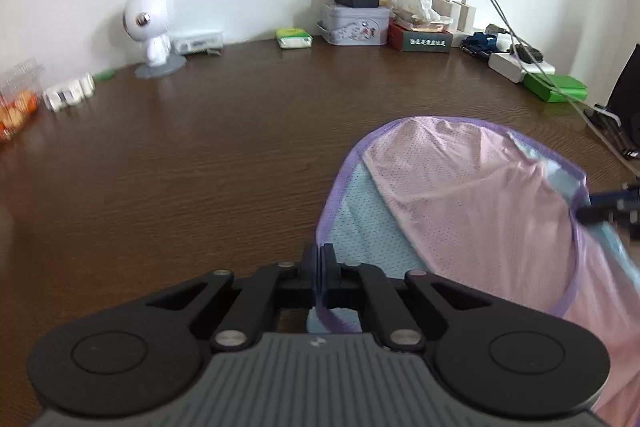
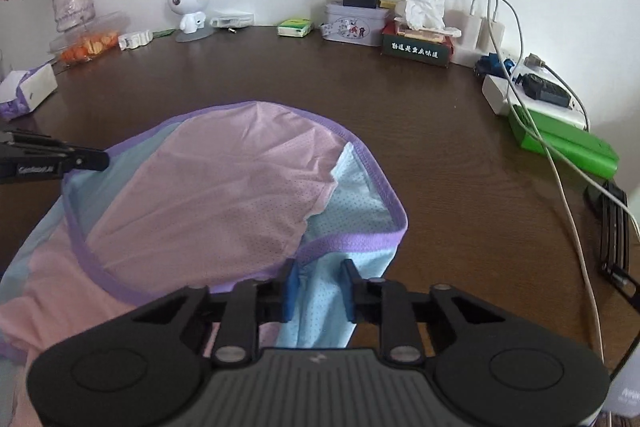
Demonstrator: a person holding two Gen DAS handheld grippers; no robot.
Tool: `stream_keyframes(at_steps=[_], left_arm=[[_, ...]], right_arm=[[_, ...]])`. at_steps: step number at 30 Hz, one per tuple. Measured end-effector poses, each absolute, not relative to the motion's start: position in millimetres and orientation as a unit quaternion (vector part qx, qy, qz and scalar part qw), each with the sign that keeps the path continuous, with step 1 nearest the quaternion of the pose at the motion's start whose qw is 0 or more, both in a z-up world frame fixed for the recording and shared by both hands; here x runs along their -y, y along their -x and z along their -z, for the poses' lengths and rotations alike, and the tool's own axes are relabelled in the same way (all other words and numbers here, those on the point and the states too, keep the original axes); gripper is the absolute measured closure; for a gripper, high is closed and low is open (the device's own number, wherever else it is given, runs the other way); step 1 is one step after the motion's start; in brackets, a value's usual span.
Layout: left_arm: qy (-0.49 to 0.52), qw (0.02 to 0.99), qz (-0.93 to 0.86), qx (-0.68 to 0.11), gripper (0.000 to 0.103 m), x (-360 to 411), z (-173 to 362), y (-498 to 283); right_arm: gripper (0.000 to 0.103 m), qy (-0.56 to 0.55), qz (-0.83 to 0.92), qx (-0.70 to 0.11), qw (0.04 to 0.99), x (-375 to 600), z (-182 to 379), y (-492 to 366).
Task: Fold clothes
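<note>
The dark brown wood-grain counter (image 1: pixel 200 155) is carrying a thin pink and pale-blue mesh garment with a lilac elastic hem (image 2: pixel 224 187), which is lying on the near half of the counter, well in front of the grey printed tin box (image 2: pixel 356 23) by the wall, with part of it spilling off toward the viewer. Both tools are gripping it at opposite sides, so the main risk is that the slippery mesh will be sliding out of one pinch as the cloth is being lifted or stretched, leaving a crooked fold; a wide swing could also be snagging the white charger cables (image 2: pixel 560 163) off to the tin box's right. The left gripper (image 1: pixel 320 267) is clenching its jaws fully on the lilac hem. The right gripper (image 2: pixel 320 287) is holding a bunched pale-blue fold, its jaws standing slightly apart around the cloth.
</note>
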State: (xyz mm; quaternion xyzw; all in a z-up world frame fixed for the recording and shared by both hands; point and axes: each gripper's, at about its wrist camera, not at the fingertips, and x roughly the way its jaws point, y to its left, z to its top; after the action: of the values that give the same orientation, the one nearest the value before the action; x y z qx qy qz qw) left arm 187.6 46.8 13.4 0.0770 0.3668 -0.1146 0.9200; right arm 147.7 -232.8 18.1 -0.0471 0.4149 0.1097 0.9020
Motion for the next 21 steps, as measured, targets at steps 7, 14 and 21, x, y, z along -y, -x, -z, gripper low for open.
stream_keyframes(at_steps=[7,14,21], left_arm=[[-0.083,0.927,-0.007,-0.365,0.101,-106,-16,-137],[-0.054,0.912,-0.055,-0.404,0.101,-122,-27,-10],[0.012,0.935,0.003,-0.353,0.083,-153,-62,38]], right_arm=[[0.101,0.169,-0.201,-0.391,0.882,150,-18,-258],[0.101,0.263,-0.393,-0.334,0.815,-10,-14,-294],[0.082,0.272,-0.488,-0.271,0.784,-77,-50,-238]])
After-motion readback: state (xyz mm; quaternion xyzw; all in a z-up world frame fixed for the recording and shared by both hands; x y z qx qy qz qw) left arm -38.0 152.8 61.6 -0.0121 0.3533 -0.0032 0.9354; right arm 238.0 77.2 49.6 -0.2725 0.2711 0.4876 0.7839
